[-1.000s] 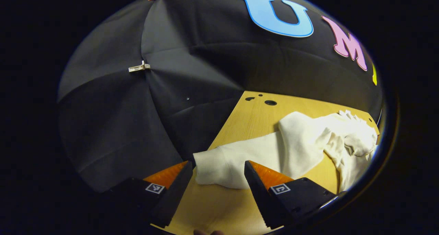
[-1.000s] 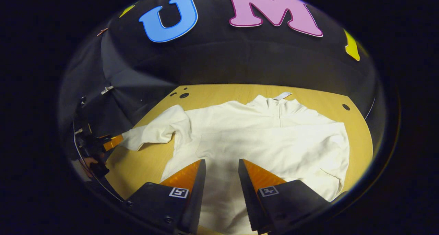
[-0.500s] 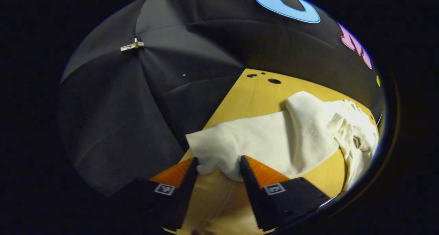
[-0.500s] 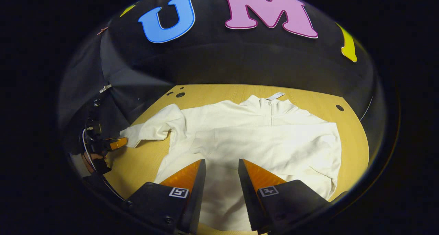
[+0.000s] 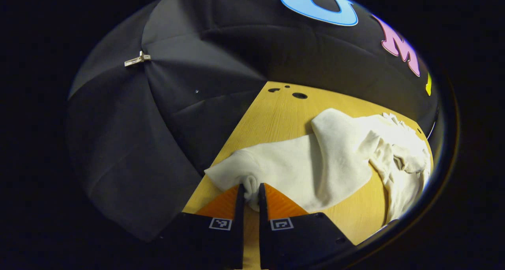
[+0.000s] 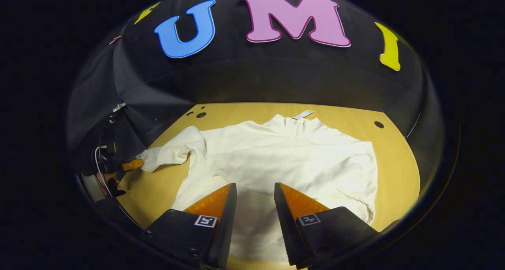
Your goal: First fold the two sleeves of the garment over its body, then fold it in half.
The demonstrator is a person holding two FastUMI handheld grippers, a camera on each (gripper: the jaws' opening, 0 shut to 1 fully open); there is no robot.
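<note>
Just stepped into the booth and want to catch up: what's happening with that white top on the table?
A person is folding a white garment laid flat on a wooden table, using two handheld tools. The left tool is shut on the cuff of the outstretched sleeve, ready to bring it over the body. The other sleeve already lies across the front. The right tool hovers open above the hem, holding nothing.

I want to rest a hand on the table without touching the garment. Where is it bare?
Bare strips of the wooden table lie right of the white zip-neck garment, behind its collar, and in front of the outstretched sleeve. It is crowded at that sleeve's cuff, where the left gripper pinches.
</note>
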